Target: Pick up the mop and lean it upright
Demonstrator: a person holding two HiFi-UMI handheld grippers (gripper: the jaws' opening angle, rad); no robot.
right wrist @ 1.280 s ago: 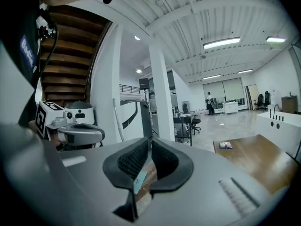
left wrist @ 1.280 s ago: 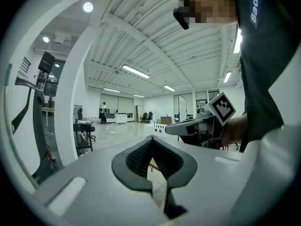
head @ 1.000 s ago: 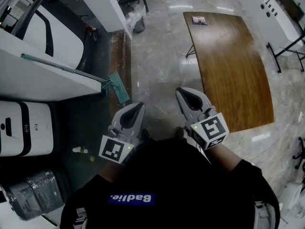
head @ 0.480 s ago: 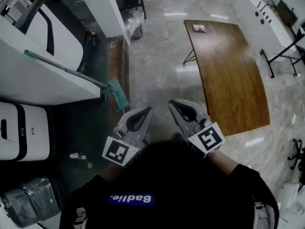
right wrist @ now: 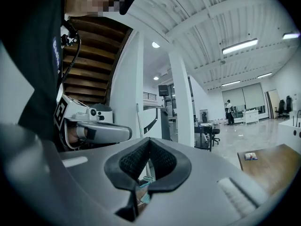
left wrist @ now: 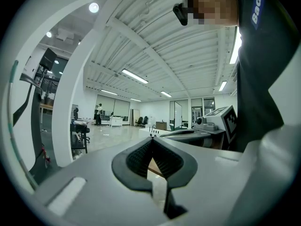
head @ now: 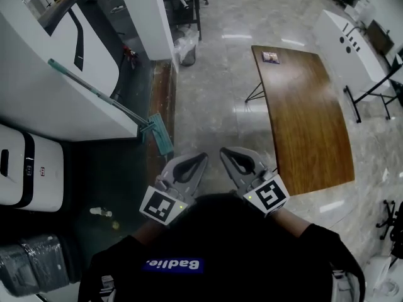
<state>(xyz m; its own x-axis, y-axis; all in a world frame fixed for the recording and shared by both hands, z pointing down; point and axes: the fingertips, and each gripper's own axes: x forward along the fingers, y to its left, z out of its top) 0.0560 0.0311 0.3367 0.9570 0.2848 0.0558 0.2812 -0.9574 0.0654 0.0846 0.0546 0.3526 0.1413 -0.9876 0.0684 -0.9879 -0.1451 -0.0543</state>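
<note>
The left gripper is held level in front of the person's dark shirt, and its two jaws are shut together at the tips. Nothing is held between them (only a small empty hollow is left behind the tips, where the black pads curve apart). The right gripper is held just beside it, and its jaws are shut in the same way, with nothing gripped. The two grippers are near each other but are not touching, and nothing else is touched by either one. The mop is found well apart from both, up and to the left in the head view. Its blue-green head is set on the floor by a brown strip, and its long thin handle is slanted up against a white wall. In the right gripper view the mop is seen far off through the hollow of the shut jaws. A brown table is stood on the shiny floor to the right of the grippers, and a small flat thing is laid at its far end.
</note>
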